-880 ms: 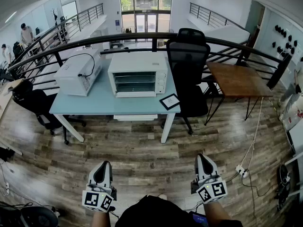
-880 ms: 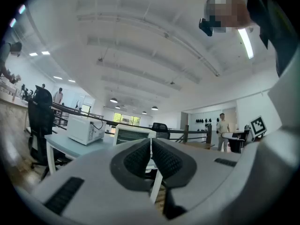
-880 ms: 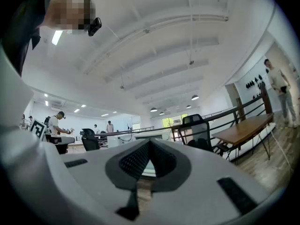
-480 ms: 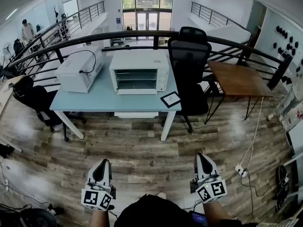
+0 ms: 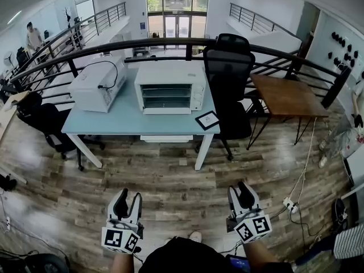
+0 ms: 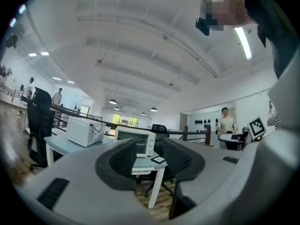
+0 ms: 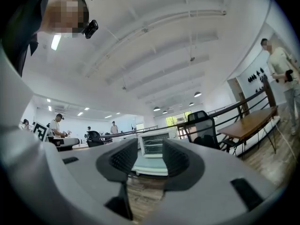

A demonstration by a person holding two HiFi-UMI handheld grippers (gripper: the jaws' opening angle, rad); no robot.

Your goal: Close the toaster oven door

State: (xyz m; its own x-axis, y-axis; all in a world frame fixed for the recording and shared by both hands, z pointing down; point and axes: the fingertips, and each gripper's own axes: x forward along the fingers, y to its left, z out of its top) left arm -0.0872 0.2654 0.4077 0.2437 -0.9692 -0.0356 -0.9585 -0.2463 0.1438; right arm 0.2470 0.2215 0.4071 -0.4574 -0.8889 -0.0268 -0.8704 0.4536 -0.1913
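From here I see a white toaster oven (image 5: 169, 90), a white microwave (image 5: 98, 85), and a table (image 5: 125, 124) with a pale blue top and white legs. The office chair (image 5: 227, 67) is black, the side table (image 5: 287, 95) warm brown, the floor (image 5: 170, 175) grey-brown wood grain. The left gripper (image 5: 128, 197) and right gripper (image 5: 239, 190) are pale grey with black-and-white square markers

White toaster oven (image 5: 170, 89), upright on pale blue table (image 5: 114, 125), door (image 5: 166, 111) dropped open and flat at front, wire racks (image 5: 165, 98) exposed inside
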